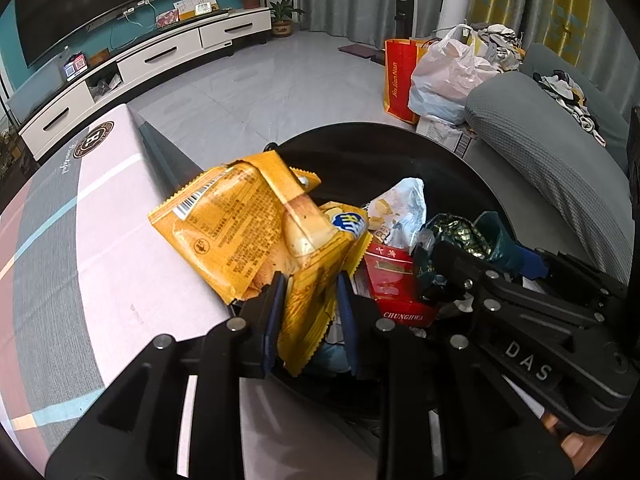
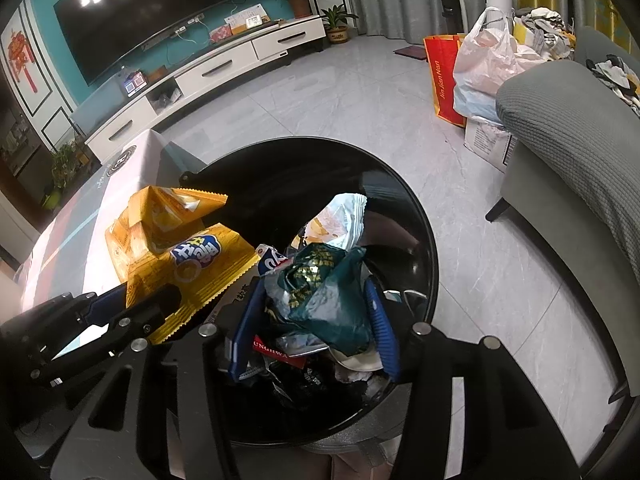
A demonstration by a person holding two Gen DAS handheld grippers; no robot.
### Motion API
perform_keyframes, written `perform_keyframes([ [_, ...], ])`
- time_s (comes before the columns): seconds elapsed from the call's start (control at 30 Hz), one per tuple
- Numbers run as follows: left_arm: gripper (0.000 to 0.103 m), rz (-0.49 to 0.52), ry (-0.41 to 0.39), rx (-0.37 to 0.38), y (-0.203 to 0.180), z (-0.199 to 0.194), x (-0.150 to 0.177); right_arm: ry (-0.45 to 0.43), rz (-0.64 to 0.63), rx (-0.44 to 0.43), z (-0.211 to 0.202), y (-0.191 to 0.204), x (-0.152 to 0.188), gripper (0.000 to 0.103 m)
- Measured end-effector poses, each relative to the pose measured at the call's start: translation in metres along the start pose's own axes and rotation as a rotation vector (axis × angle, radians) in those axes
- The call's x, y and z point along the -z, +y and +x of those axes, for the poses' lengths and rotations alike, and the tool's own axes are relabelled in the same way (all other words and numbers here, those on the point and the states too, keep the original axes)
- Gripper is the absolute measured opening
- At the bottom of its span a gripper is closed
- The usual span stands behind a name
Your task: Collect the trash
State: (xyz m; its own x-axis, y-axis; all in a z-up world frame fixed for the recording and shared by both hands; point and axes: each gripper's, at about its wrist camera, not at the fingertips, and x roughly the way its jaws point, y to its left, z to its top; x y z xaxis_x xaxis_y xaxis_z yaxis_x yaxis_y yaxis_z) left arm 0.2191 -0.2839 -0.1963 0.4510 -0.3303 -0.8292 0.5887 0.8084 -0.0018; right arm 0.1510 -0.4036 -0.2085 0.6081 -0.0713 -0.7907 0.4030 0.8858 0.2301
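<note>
Glossy black bin [image 2: 400, 208] hides its bottom under crinkly wrappers. Left claw [image 1: 310, 304] has the creased yellow foil snack bag [image 1: 248, 232] between its pads over the bin's rim; can't tell if they still pinch. Right claw [image 2: 316, 312] straddles the crumpled dark green wrapper [image 2: 324, 292] inside the bin, its grip unclear too.

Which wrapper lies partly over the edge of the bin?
The yellow snack bag, between the left hand-held gripper fingers; the green wrapper and white-blue wrapper sit inside the black bin.
</note>
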Motion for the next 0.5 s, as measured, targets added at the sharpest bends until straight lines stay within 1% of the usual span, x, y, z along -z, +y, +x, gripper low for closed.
perform_keyframes([
  [0.07, 0.030, -0.005, -0.003, 0.001, 0.001, -0.001, 0.000, -0.001, -0.002, 0.001, 0.000, 0.000, 0.000, 0.051],
  [0.13, 0.035, -0.009, -0.009, 0.009, 0.002, -0.003, 0.000, -0.001, -0.004, 0.002, 0.000, 0.000, 0.000, 0.052],
  [0.2, 0.038, -0.011, -0.030, 0.014, 0.002, -0.010, -0.001, -0.006, -0.007, 0.008, -0.002, -0.001, 0.000, 0.053],
  [0.27, 0.038, -0.004, -0.045, 0.013, 0.000, -0.018, -0.002, -0.014, -0.001, 0.006, -0.006, -0.002, 0.000, 0.054],
  [0.33, 0.038, 0.002, -0.053, 0.007, -0.001, -0.023, -0.002, -0.023, 0.008, 0.003, -0.009, -0.004, 0.000, 0.057],
  [0.5, 0.039, 0.003, -0.068, -0.005, 0.001, -0.034, -0.002, -0.023, 0.007, 0.000, -0.014, -0.001, 0.001, 0.057],
])
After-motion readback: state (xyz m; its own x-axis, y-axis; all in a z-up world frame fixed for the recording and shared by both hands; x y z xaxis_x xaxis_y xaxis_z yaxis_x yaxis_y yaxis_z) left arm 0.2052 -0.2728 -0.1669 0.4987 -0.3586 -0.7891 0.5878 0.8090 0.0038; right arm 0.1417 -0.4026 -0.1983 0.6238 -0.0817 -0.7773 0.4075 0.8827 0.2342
